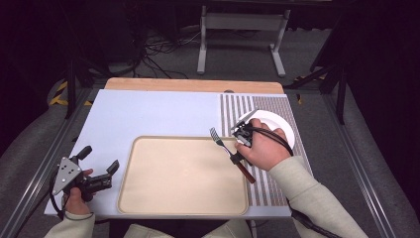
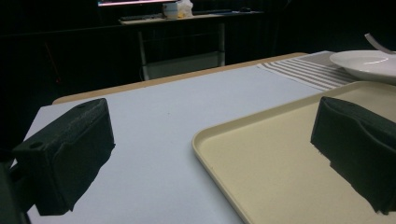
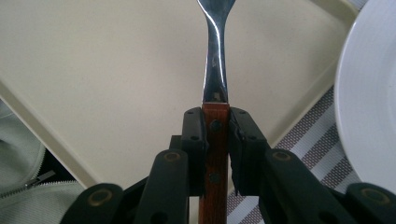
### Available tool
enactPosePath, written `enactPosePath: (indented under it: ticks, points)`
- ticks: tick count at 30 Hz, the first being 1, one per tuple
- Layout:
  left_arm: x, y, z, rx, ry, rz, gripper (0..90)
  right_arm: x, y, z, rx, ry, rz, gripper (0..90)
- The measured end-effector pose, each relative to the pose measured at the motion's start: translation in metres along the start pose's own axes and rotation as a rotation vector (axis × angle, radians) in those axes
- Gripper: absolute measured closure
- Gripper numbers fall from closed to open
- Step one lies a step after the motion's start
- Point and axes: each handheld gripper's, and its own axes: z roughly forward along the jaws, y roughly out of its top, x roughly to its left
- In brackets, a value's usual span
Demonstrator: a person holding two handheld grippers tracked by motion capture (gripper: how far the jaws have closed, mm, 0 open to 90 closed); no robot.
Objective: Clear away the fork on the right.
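Your right gripper (image 3: pixel 217 135) is clamped on the fork (image 3: pixel 215 70), both pads pressed flat on the wood handle just behind where the steel begins. The fork sticks out straight ahead of the jaws, tines fwd, over the tray's (image 1: pixel 148 198) right edge; in the high view the fork (image 1: pixel 221 143) sits just off your right gripper (image 1: pixel 236 156), handle end trailing back under your hand. Can't tell if the tines touch the tray or hang just above it.

Handling, as a guess: it's light and stiff, so no flex to worry about. The steel neck looks polished and prob. slippery, so stay on the wood, which gives the pads a flat, grippy face. You hold it near the handle's front end, w/ most of the handle behind the jaws, so it may want to pivot if the tines catch on sth. Keep the squeeze firm.

Looks: shiny metal head and neck, narrow waist, reddish-brown wood handle w/ 2 dark rivets showing between the pads.

A white plate (image 3: pixel 369 93) lies just to the gripper's right on a striped mat (image 3: pixel 313 135).

Your left gripper (image 1: pixel 99 166) is open w/ nothing between its 2 jaws, resting beyond the tray's left edge, well away from the fork.
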Motion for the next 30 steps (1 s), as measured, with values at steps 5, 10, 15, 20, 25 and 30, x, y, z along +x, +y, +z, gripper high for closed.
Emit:
enactPosePath:
  ticks: [5, 10, 15, 20, 25, 30]
  points:
    - [0.000, 0.000, 0.000, 0.000, -0.001, -0.002, 0.0, 0.003, 0.002, 0.008, 0.009, 0.012, 0.016, 77.5]
    - [0.000, 0.000, 0.000, 0.000, 0.001, -0.001, 0.0, 0.009, 0.004, 0.020, 0.019, 0.021, 0.023, 77.5]
    - [0.001, 0.000, 0.000, 0.001, 0.000, -0.003, 0.0, 0.011, 0.004, 0.031, 0.040, 0.019, 0.035, 77.4]
    - [0.001, 0.000, 0.000, 0.000, -0.001, -0.002, 0.0, 0.013, 0.004, 0.038, 0.043, 0.023, 0.047, 77.4]
    - [0.001, 0.000, 0.000, 0.000, -0.002, -0.002, 0.0, 0.015, 0.003, 0.048, 0.064, 0.025, 0.062, 77.4]
    - [0.000, 0.000, 0.000, 0.000, -0.001, 0.000, 0.0, 0.016, 0.003, 0.053, 0.072, 0.027, 0.067, 77.4]
